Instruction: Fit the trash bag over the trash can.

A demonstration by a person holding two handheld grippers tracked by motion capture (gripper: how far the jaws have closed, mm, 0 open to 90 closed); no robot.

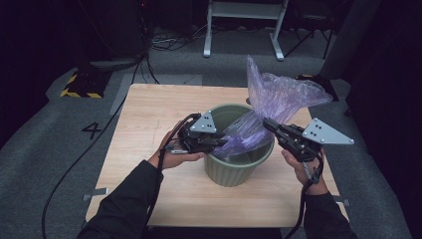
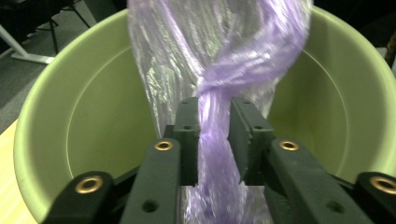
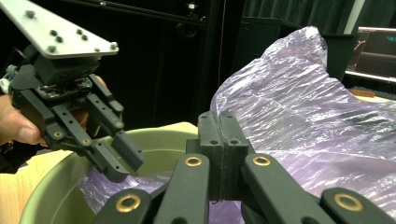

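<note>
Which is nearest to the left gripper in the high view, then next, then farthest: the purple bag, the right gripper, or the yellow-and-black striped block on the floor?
1. Purple bag: a twisted strand of it runs between the jaws of the left gripper, over the green bin.
2. Right gripper: across the bin, at the right.
3. Yellow-and-black striped block: on the floor beyond the table's far left corner.

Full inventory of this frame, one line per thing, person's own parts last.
bin: 1, pale green, ribbed; centre of the table.
plastic bag: 1, translucent purple; one end down in the bin, the rest billowing up and to the right.
table: 1, light wood top; on grey floor.
hazard-striped block: 1, yellow and black; on the floor, far left.
white frame legs: 1 set; background.
left claw: 1, black; over the bin, twisted bag strand between its jaws.
right claw: 1, black; jaws closed, by the bag, right of the bin.
</note>
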